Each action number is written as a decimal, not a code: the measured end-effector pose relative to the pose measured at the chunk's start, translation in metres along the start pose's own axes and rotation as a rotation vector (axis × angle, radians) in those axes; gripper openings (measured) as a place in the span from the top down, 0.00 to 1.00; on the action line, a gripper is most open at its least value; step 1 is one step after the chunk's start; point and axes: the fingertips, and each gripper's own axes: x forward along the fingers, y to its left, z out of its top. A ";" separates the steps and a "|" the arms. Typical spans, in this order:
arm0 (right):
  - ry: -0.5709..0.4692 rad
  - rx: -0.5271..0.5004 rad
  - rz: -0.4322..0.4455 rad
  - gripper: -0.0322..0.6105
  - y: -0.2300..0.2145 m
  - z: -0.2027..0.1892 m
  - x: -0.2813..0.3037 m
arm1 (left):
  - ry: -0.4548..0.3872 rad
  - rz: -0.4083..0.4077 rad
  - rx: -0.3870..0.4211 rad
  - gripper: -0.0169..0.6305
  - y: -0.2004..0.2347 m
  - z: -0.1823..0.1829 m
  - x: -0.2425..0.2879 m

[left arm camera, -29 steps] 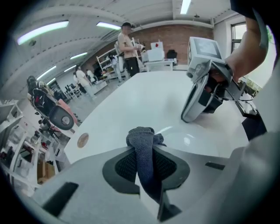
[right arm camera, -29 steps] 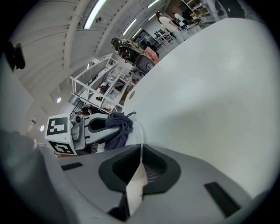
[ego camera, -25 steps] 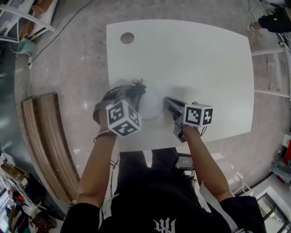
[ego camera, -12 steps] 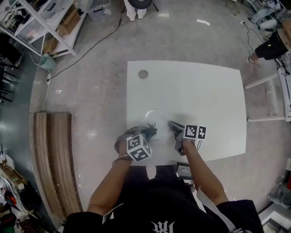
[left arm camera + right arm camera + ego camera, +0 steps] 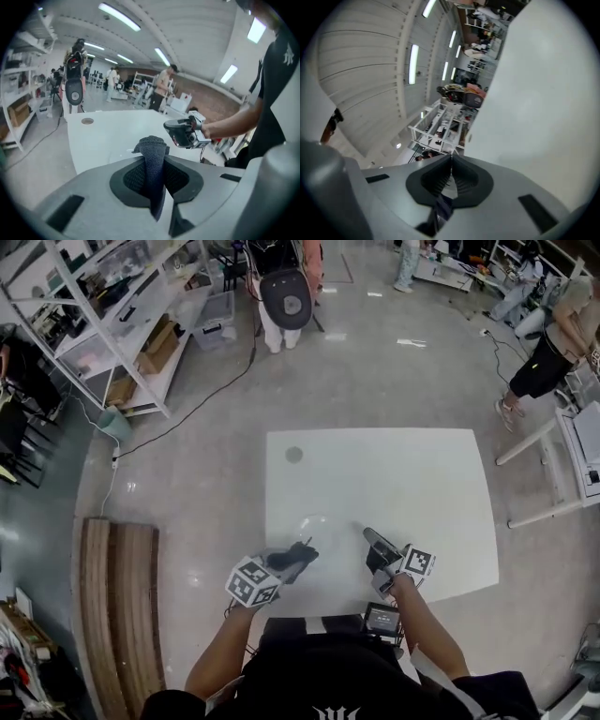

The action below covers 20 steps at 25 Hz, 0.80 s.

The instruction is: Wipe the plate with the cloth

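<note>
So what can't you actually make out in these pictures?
- Plate: in the head view it is only a faint pale ring on the white table, too small to show dirt or wetness.
- Cloth: in the left gripper view its lower part is buried between the left gripper's jaws.
- Whether cloth touches plate: too small in the head view; in the left gripper view the gripper's body blocks the table below.
- Right gripper view: no plate in frame.

1. The cloth (image 5: 153, 157) is dark, coarse-knit fabric.
2. The table (image 5: 403, 474) is white, smooth and matt.
3. The plate (image 5: 317, 527) looks clear and glossy.
4. The floor (image 5: 206, 456) is polished and faintly reflective.
</note>
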 end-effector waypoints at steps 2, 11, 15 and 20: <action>-0.004 -0.113 0.152 0.94 0.053 0.011 -0.007 | -0.156 -0.035 -0.101 0.90 -0.006 0.017 -0.020; 0.124 -0.558 0.449 0.94 0.177 -0.003 -0.041 | -0.550 -0.090 -0.346 0.90 -0.043 0.062 -0.070; 0.150 -0.529 0.490 0.94 0.174 -0.008 -0.039 | -0.523 -0.069 -0.300 0.90 -0.061 0.069 -0.076; 0.151 -0.543 0.525 0.94 0.183 -0.020 -0.040 | -0.501 -0.042 -0.256 0.90 -0.067 0.067 -0.081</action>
